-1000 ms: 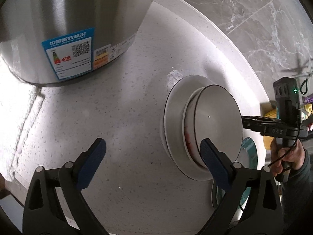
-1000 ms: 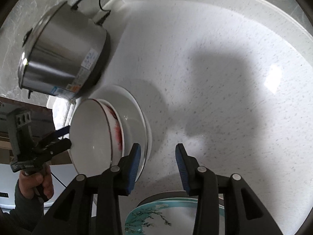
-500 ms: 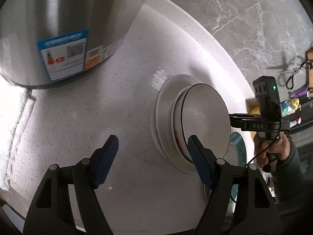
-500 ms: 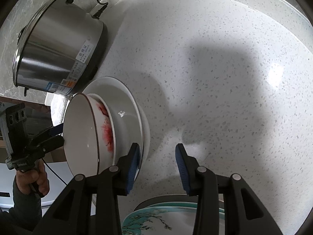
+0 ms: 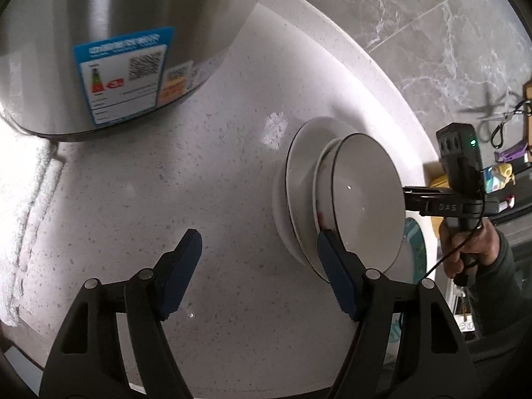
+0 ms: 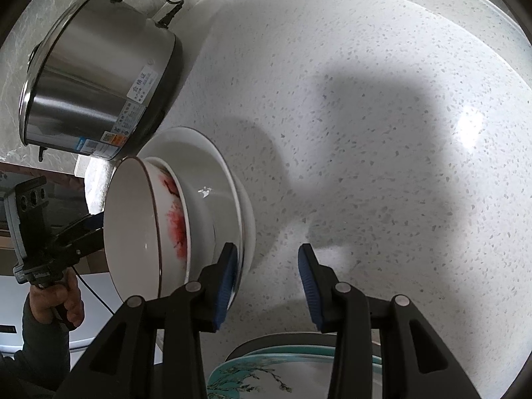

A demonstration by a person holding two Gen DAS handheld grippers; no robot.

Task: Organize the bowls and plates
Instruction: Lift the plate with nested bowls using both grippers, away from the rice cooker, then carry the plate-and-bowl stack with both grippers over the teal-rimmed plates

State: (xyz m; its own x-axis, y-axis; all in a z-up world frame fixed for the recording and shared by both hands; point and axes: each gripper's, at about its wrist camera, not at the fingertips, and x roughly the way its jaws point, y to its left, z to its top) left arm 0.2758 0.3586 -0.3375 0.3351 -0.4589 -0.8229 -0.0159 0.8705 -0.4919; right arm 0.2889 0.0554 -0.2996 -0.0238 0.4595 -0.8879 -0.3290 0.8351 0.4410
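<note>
I am watching the left gripper (image 5: 257,274): jaws just closing partway, nothing gripped. I am holding the right gripper (image 6: 267,271) half open, empty, beside the bowl (image 6: 139,229) stacked on plates (image 6: 219,179).

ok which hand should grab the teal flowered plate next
Right, likely: the teal plate lies below the right gripper, jaws open and empty. The left gripper, its empty jaws just narrowed, has the stacked bowl between it and that plate.
</note>
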